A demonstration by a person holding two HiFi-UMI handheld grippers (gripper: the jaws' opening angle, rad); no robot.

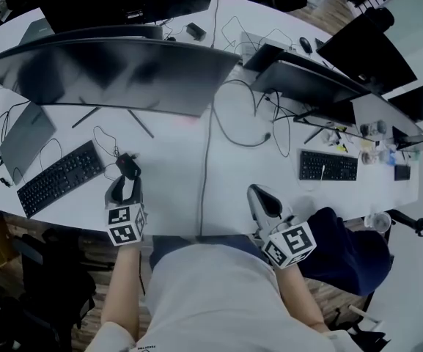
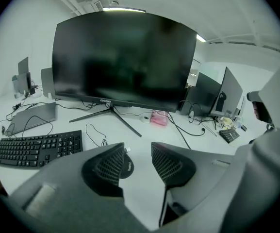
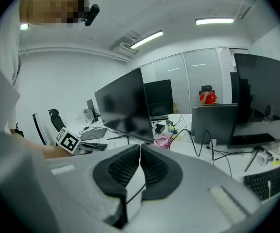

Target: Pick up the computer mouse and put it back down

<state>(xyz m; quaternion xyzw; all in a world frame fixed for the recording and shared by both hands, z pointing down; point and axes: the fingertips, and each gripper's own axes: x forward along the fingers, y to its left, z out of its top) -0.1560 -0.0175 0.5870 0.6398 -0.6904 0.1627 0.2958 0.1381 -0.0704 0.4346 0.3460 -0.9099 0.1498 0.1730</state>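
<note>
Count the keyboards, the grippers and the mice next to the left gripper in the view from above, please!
Keyboards: 2, the left keyboard and the right keyboard
Grippers: 2, the left gripper and the right gripper
Mice by the left gripper: 1, the black mouse
Total: 5

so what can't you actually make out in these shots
Small black computer mouse: left gripper view, mostly hidden behind one pad of the open left tongs; contact unclear.
Right-hand black keyboard: right gripper view, cut off by the frame edge.
Clutter beside it: head view, too small to identify.
</note>
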